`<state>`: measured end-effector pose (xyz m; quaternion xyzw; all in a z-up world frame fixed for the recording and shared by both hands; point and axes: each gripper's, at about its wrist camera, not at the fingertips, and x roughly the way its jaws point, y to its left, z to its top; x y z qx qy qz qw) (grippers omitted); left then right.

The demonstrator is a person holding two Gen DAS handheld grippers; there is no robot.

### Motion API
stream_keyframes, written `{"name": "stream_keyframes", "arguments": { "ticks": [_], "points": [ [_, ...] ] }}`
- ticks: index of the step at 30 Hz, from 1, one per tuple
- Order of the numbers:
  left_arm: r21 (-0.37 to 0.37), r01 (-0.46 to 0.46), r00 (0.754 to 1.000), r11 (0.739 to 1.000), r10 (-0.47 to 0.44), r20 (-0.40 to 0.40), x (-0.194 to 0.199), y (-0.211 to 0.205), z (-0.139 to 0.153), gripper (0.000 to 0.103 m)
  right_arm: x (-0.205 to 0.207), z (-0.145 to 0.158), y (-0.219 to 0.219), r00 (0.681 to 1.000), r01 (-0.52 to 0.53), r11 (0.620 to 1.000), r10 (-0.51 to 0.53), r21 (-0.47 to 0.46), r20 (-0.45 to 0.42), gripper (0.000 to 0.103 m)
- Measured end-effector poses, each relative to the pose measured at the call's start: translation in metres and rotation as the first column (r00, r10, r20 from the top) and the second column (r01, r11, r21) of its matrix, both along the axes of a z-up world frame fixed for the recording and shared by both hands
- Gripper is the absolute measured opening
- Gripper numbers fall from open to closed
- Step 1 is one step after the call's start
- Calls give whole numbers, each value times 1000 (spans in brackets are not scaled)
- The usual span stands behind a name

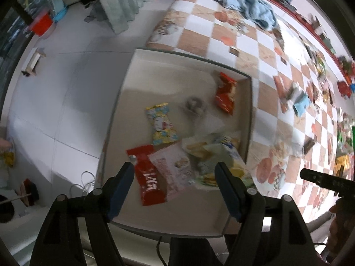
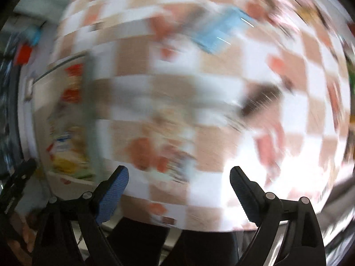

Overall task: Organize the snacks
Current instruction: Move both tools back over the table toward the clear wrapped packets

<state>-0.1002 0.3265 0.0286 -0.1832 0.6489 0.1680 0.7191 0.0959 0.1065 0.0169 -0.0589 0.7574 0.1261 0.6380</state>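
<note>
1. Snacks sit loose in the box [image 1: 133, 71], centre of the left wrist view: red pack [image 1: 148, 177] and pink pack [image 1: 175, 168] at lower centre, yellow-blue pack [image 1: 160, 123] mid-box, second red pack [image 1: 226, 95] upper right, yellow pile [image 1: 219, 155] at the right wall. The box looks like the collection bin, so they are dumped in, not lined up.
2. Left gripper [image 1: 175, 175] hangs over the box, pointing down, jaws spread, nothing between the pads — released, likely parked over the drop spot.
3. More snacks lie scattered on the checkered cloth [image 1: 244, 44], right side of frame; blue pack [image 1: 300, 105] among them — probably next to collect.
4. Right gripper [image 2: 179, 179] is over the cloth, jaws wide, empty; view heavily blurred, target unclear.
5. Blue towel [image 1: 248, 4] top centre, not involved.
</note>
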Motion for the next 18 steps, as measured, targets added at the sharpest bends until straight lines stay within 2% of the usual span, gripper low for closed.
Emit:
{"name": "stream_keyframes", "arguments": {
  "ticks": [4, 8, 13, 18],
  "points": [
    [-7, 66, 998, 998, -66, 9, 13, -21, 4, 78, 2, -8, -54, 990, 139, 989, -139, -47, -15, 93],
    [-6, 147, 989, 989, -146, 26, 31, -47, 9, 78, 3, -12, -87, 967, 250, 968, -251, -36, -38, 93],
    [-12, 223, 974, 975, -223, 28, 45, -76, 11, 78, 8, -20, -106, 943, 323, 946, -324, -18, -75, 93],
    [-11, 254, 967, 967, -254, 3, 52, -93, 8, 78, 32, -31, -122, 898, 431, 902, -430, 1, -93, 93]
  ]
}}
